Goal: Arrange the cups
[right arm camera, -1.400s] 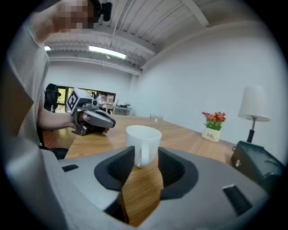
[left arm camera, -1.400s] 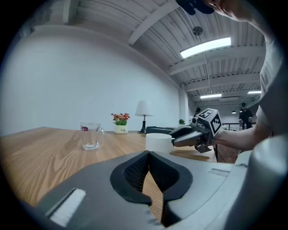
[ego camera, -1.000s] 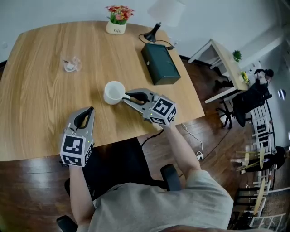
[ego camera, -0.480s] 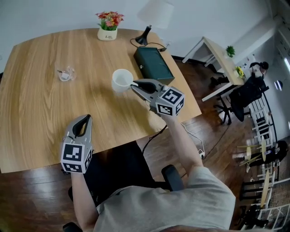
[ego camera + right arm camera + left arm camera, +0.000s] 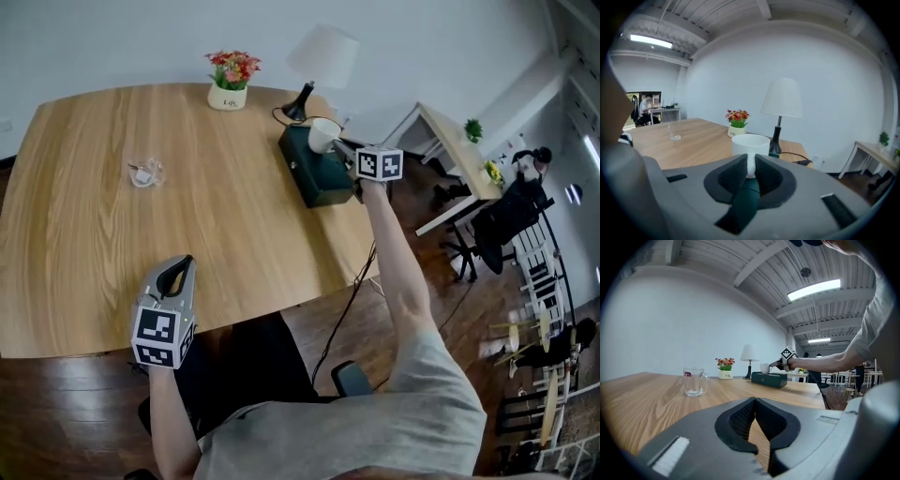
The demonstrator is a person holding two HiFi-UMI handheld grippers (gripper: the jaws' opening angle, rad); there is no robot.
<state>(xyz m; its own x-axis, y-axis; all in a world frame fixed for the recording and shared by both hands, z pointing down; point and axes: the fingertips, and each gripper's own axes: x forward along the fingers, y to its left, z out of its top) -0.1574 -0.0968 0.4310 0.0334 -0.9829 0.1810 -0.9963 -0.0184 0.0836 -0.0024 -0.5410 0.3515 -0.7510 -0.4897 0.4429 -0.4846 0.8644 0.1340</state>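
1. Head view: the right hand-held gripper point(image 5: 339, 143) reaches out to the far right corner of the surface point(image 5: 216, 216) and pinches a white cup point(image 5: 322, 134) by its handle.
2. The right gripper view shows the same grip. Both pads are clamped on the handle, and the cup point(image 5: 750, 145) is upright straight ahead of the jaws, with its mouth facing up.
3. The cup hangs over the far end of a green box point(image 5: 314, 173), just beside the foot of a lamp point(image 5: 322, 56). Whether its base touches the box lid cannot be told.
4. The left hand-held gripper point(image 5: 181, 266) is at the near edge of the surface. Its own view shows the jaws pressed together at the tips with nothing held. Only wood shows through the gap behind the tips.
5. A glass point(image 5: 145, 173) stands upright on the far left part of the surface, well apart from the cup and from both grippers.
6. Progress, as a judgement: the task looks early to midway.
   - One cup is in hand but not yet set down or released.
   - The glass looks untouched.
   - Still to do, probably: place the cup by or on the box, open the jaws, and then deal with the glass so the two end up arranged together.
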